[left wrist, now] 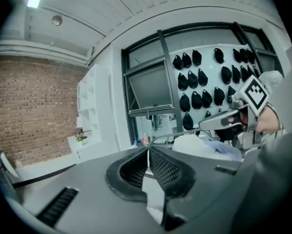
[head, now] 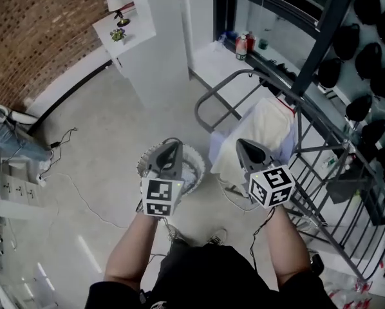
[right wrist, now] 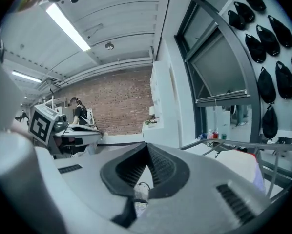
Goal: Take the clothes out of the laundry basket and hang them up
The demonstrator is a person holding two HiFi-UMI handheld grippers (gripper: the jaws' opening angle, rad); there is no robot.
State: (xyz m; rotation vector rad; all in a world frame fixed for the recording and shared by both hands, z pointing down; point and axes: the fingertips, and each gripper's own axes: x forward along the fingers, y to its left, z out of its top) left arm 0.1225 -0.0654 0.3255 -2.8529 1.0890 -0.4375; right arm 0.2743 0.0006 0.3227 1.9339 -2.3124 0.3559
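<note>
On concrete point(head: 115, 140), laundry basket point(head: 199, 160) holds white clothes point(head: 191, 174); left gripper point(head: 174, 144), right gripper point(head: 241, 144) closed empty.

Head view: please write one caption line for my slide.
Left claw and right claw, both shut, near the laundry basket and metal rack.

Quick rundown from where we stand: the round white mesh laundry basket point(head: 195, 161) sits on the floor at 12 o'clock, and our left gripper point(head: 174, 145) covers part of it. Just beside it at 1 o'clock is the grey metal tube drying rack point(head: 208, 105), with a cream cloth point(head: 270, 127) draped on it. Farther back, the tall white shelf unit point(head: 144, 44) is at 11 and the red brick wall point(head: 38, 31) at 10. A thin black cable point(head: 62, 140) lies on the floor at 9.
</note>
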